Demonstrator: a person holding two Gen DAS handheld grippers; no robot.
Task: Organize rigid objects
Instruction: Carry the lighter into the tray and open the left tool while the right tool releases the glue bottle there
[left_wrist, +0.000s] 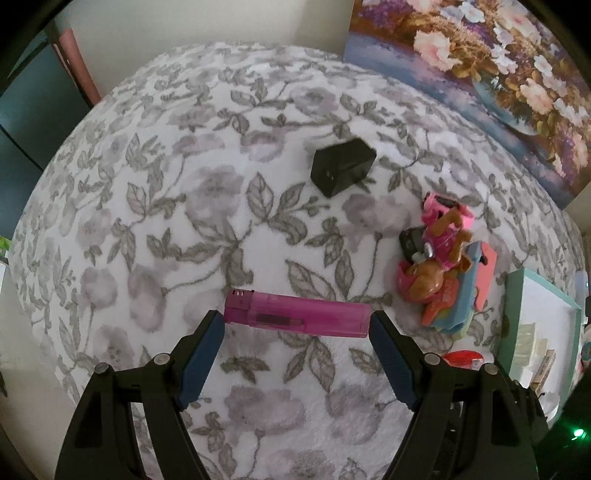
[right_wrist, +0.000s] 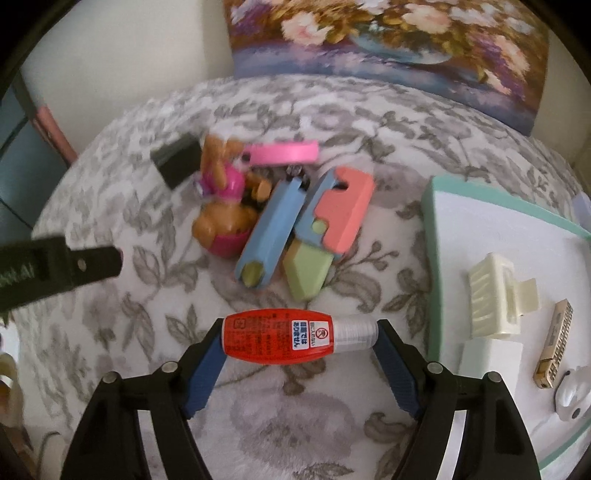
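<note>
Jaws of the right gripper (right_wrist: 299, 338) clamp a small red bottle (right_wrist: 280, 338) end to end, one pad on its base and the other on its clear cap; its label carries Japanese print and a round prohibition sign, too small for me to read. Jaws of the left gripper (left_wrist: 296, 319) bracket a pink translucent lighter (left_wrist: 295, 314) lengthwise, both tips at its ends, though I cannot tell whether they press on it. Both sit over a fleecy cloth with grey flowers (left_wrist: 184, 221). Beyond lie a pile of pastel toy pieces (right_wrist: 314, 221), a brown dog figure in pink (right_wrist: 221, 192) and a black charger block (left_wrist: 341, 166). To the right, a mint-rimmed white tray (right_wrist: 436, 206) holds a cream hair claw (right_wrist: 495, 295), a small harmonica (right_wrist: 554, 343) and a white box (right_wrist: 487, 358). A flower painting (right_wrist: 388, 44) leans behind.
</note>
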